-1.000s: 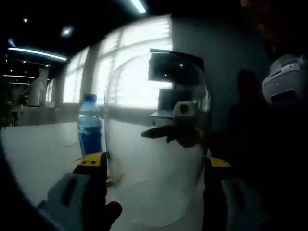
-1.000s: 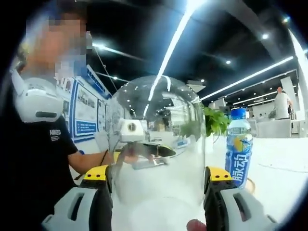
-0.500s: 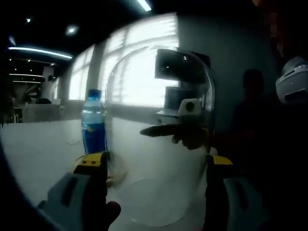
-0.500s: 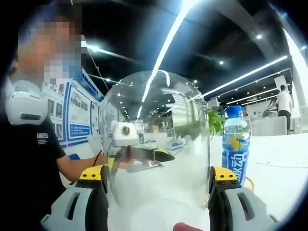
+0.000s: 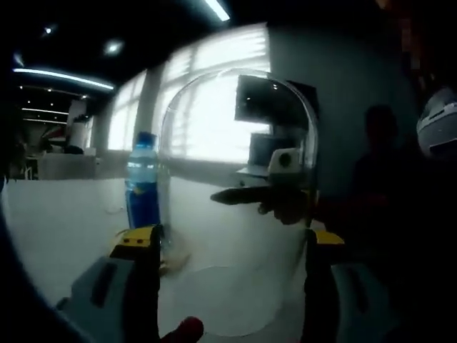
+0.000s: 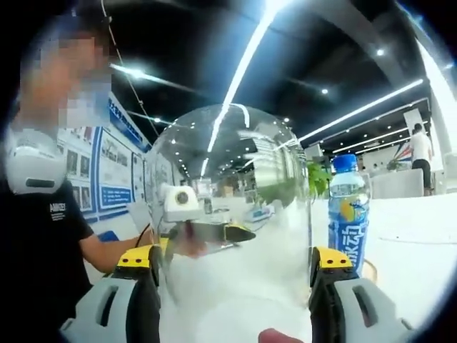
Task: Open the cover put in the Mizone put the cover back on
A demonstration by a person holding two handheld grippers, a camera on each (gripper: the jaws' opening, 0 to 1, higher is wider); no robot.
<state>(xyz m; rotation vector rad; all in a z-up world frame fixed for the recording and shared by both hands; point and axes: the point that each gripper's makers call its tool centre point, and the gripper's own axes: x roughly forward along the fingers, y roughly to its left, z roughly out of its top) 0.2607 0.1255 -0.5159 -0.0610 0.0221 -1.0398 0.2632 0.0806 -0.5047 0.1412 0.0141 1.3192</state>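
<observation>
Between both grippers, clear dome cover (image 5: pixel 239 207) was clamped from opposite sides | left gripper (image 5: pixel 225 246) and right gripper (image 6: pixel 234 261) jaws pressed against its walls | Mizone bottle (image 6: pixel 348 207) stood just beside, on white table (image 6: pixel 418 250) | ceiling strip lights (image 6: pixel 250 57) were lit

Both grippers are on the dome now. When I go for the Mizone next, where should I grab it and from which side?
Probably the bottle at its labelled mid-body, coming in level from the side facing away from the dome. It stands upright on the white table just beside the dome, so that side looks free. The body is straight and round; the blue cap is narrower.
</observation>
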